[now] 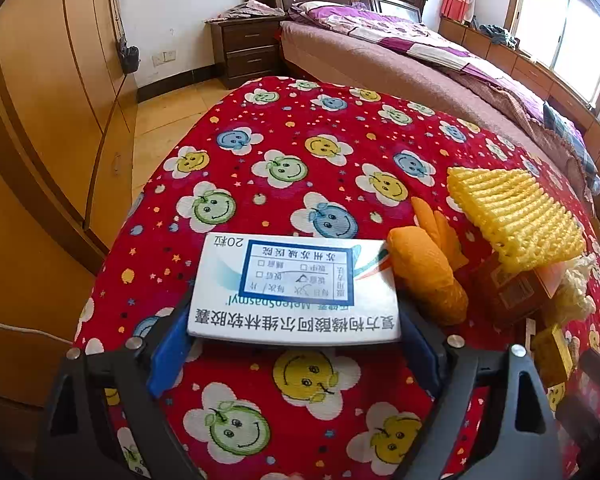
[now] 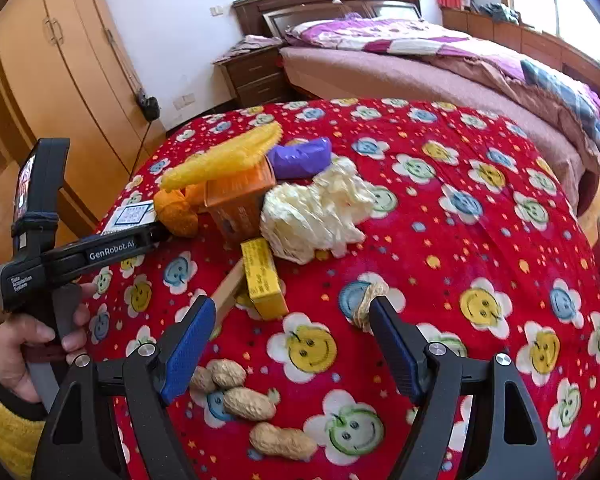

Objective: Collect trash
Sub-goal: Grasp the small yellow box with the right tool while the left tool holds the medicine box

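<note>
The left gripper (image 1: 296, 344) has its blue pads on both sides of the white medicine box (image 1: 294, 288), which lies on the red smiley cloth (image 1: 300, 160); whether the pads press on the box I cannot tell; an orange peel (image 1: 428, 276) sits just beside the box, with yellow foam netting (image 1: 516, 216) near it; the right gripper (image 2: 292, 344) is spread wide with nothing in it; peanuts (image 2: 256, 404) lie below it; a yellow box (image 2: 264, 276) and crumpled paper (image 2: 316, 212) sit ahead.
</note>
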The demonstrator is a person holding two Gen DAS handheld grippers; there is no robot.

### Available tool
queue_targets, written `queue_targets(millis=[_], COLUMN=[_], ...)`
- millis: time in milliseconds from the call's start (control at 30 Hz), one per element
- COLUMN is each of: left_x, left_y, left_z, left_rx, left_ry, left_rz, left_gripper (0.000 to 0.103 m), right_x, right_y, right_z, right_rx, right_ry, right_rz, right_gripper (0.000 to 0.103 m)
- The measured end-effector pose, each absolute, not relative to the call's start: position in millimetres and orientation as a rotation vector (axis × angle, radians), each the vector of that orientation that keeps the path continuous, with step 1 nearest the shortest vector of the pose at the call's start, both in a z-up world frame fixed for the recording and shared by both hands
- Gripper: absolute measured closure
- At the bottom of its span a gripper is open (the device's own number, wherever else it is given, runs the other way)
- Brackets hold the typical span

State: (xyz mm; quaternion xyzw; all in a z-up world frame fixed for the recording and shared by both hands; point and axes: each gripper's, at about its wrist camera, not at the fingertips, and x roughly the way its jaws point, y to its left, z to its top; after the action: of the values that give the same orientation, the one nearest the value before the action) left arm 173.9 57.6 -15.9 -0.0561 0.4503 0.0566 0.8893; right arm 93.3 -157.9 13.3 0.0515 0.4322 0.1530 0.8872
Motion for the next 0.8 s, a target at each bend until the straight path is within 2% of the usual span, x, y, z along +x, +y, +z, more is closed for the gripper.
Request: queue_targets(millis=[33,67,133,467,800], left_x=[172.2,170.6,167.0,141.1,119.9], left_y=[58.1,58.4,58.9,46.8,27.5], left_z=[-15.3,-14.8,-13.9,-5.8,2.9], left_rx=[-0.121,-0.125,-0.133,-0.154,-0.151], left_ry=[0.936,0.936,0.936,0.92,0.91], left_rz=[0.112,0.11,0.106,0.059,-0.008], left_gripper=[0.013,0.013,0.013,0.014,0.014], right_x=[94.1,94.6,96.0,98.8,83.5], right_y=[-155.4,-152.9,-148.7,-136.1,-144.5], right_z=[13.6,14.0,13.7,1.5,9.1], right_rx=[0.1,0.092,0.078,0.058,0.094], right_ry=[0.891,0.885,0.88,0.914,0.875], right_rz=[0.322,0.33,0.341,0.399,0.421], right_gripper=[0.025,0.032,0.036,0.085,0.086])
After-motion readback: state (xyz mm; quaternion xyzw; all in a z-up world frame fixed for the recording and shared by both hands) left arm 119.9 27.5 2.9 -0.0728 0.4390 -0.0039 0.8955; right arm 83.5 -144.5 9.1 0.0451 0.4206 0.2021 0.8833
